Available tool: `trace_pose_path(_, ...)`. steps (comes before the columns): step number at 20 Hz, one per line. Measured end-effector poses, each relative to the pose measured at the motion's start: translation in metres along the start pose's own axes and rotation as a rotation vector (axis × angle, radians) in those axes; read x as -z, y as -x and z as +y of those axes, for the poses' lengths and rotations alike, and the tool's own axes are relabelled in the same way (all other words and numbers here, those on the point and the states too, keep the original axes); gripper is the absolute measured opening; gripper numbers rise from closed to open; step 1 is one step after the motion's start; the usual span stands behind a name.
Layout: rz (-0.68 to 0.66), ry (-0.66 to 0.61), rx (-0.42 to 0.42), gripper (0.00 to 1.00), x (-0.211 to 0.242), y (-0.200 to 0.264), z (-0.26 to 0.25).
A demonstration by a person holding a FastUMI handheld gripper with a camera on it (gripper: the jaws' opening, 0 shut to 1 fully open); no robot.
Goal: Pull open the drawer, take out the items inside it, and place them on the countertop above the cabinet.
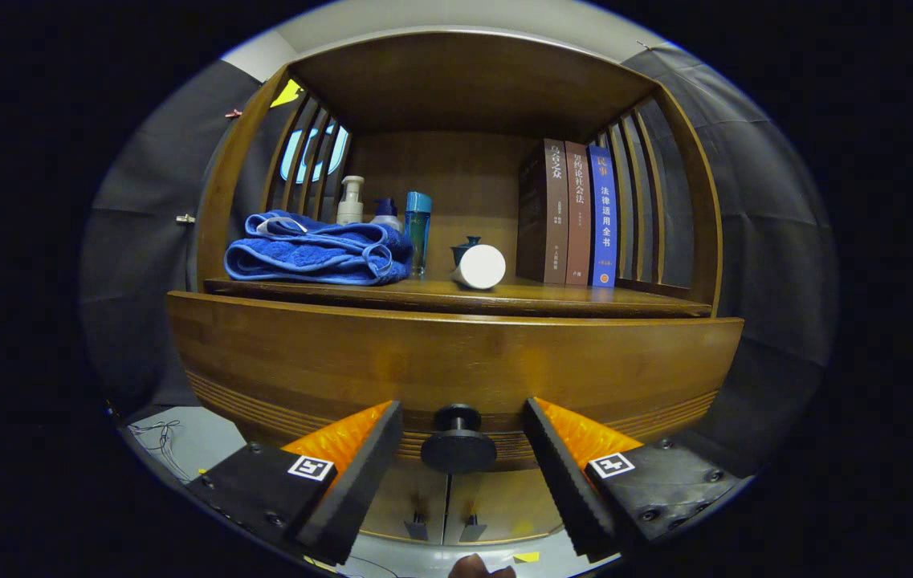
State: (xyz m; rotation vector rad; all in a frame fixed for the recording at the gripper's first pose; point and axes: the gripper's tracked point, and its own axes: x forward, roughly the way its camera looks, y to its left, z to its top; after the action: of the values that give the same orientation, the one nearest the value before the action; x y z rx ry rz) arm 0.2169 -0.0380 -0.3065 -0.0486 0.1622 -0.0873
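Observation:
A wooden cabinet's drawer front point(456, 361) spans the view just ahead of me, closed, with a round black knob point(458, 441) at its lower middle. My gripper point(462, 421) is open; its two black-and-orange fingers stand on either side of the knob without touching it. The countertop point(552, 299) lies above the drawer, under a wooden hood. What the drawer holds is hidden.
On the countertop lie a folded blue towel point(315, 250), a white pump bottle point(351, 201), a blue bottle point(417, 229), a small dark pot point(466, 249), a white cylinder on its side point(480, 266) and three upright books point(576, 213). Two lower cabinet doors point(444, 506) sit beneath the drawer.

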Motion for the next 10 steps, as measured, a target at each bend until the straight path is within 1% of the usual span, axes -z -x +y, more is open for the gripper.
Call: trace_pose_path(10,0.005,0.005,0.010,1.00,-0.002,-0.023,0.000)
